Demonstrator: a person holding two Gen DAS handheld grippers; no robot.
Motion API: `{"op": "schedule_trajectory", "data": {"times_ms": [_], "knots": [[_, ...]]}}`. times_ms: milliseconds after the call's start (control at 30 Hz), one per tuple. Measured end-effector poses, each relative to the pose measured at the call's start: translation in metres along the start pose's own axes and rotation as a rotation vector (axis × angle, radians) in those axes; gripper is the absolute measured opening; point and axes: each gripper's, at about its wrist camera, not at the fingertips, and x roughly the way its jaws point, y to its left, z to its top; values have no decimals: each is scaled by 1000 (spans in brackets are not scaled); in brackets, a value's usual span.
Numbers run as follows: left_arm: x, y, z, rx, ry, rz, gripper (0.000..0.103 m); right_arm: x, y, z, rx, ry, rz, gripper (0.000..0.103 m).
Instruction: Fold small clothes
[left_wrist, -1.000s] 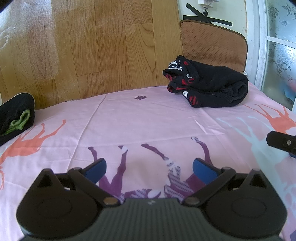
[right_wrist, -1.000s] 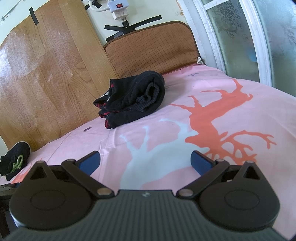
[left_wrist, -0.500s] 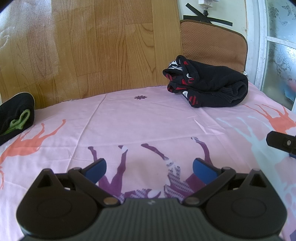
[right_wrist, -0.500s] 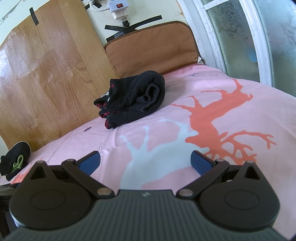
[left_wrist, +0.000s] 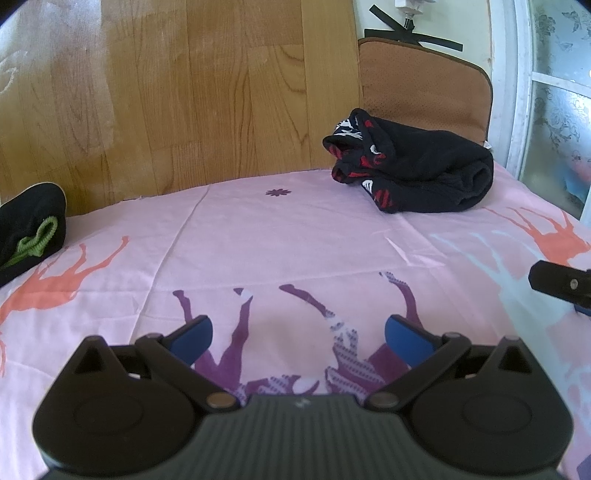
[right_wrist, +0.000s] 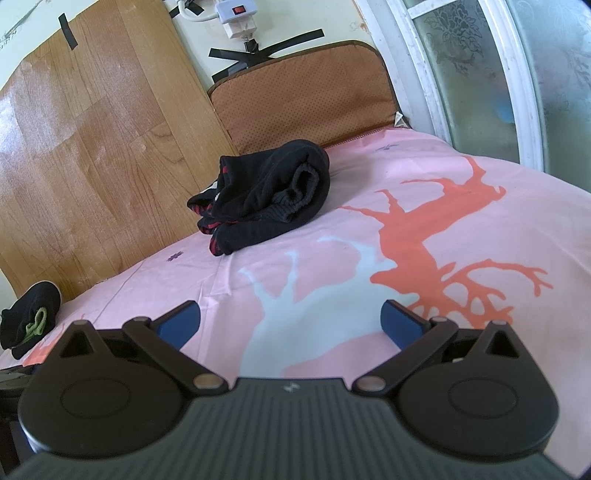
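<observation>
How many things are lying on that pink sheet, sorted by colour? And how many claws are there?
Black clothes with red and white: 1, the bundle near the brown cushion.
Black clothes with green: 1, the small bundle.
Claws: 2, left claw and right claw, both open and empty.
Total: 4.

A pile of clothes (left_wrist: 413, 173) lies at the back right of the bed (left_wrist: 295, 240), before a cushion (left_wrist: 424, 85). A smaller bundle (left_wrist: 29, 225) lies far left.
</observation>
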Motion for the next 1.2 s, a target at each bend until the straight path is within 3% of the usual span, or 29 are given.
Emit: {"op": "schedule_trajectory", "data": {"times_ms": [500,900,1200], "knots": [[-14,-7,-4,46,-95,2,103,0,-1,0,-1,1,2,103],[-9,-1,0,3,-66,66,103,-1,0,0,0,0,3,103],[-7,-1,-1,7,-40,62,103,-1,0,1,0,0,3,103]]}}
